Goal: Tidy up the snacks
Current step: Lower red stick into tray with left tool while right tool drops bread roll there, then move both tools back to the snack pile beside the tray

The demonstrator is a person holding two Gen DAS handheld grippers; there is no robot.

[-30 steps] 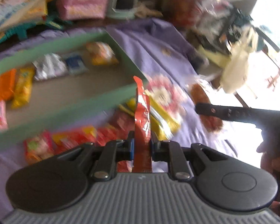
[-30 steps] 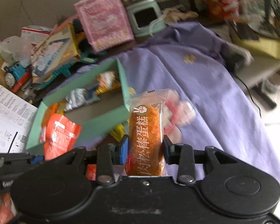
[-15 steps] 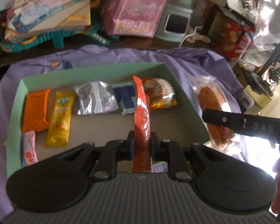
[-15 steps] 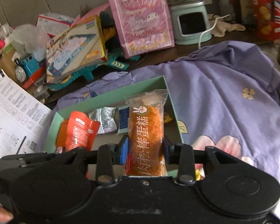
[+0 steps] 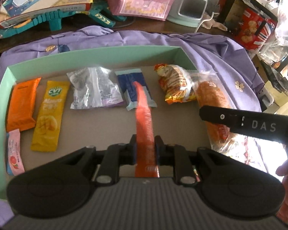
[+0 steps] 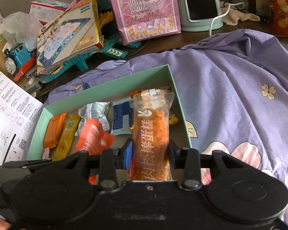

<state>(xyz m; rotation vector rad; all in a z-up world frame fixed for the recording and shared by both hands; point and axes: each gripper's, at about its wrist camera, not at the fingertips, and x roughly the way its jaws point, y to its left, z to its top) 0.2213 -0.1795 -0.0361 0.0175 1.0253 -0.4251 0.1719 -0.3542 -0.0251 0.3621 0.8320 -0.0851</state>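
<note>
My left gripper (image 5: 145,149) is shut on a red snack packet (image 5: 144,118), held edge-on above the floor of the mint green box (image 5: 109,52). My right gripper (image 6: 150,153) is shut on a clear-wrapped orange meat floss cake roll (image 6: 151,130), held over the box's right end (image 6: 179,103). The roll also shows in the left wrist view (image 5: 211,97), and the red packet in the right wrist view (image 6: 94,136). In the box lie an orange bar (image 5: 23,103), a yellow mango packet (image 5: 50,115), a silver packet (image 5: 94,88), a blue packet (image 5: 132,86), a striped packet (image 5: 174,84) and a pink packet (image 5: 14,155).
The box sits on a purple flowered cloth (image 6: 230,95). Behind it stand a pink gift bag (image 6: 147,9), a toy box (image 6: 71,32), teal toy tracks (image 6: 82,61), a blue toy train (image 6: 17,57) and a mint appliance (image 6: 199,7). A printed sheet (image 6: 7,118) lies at the left.
Both grippers have moved from over the loose snacks on the cloth to above the box, each still holding its snack. The cake roll now hangs over the box's right end.
</note>
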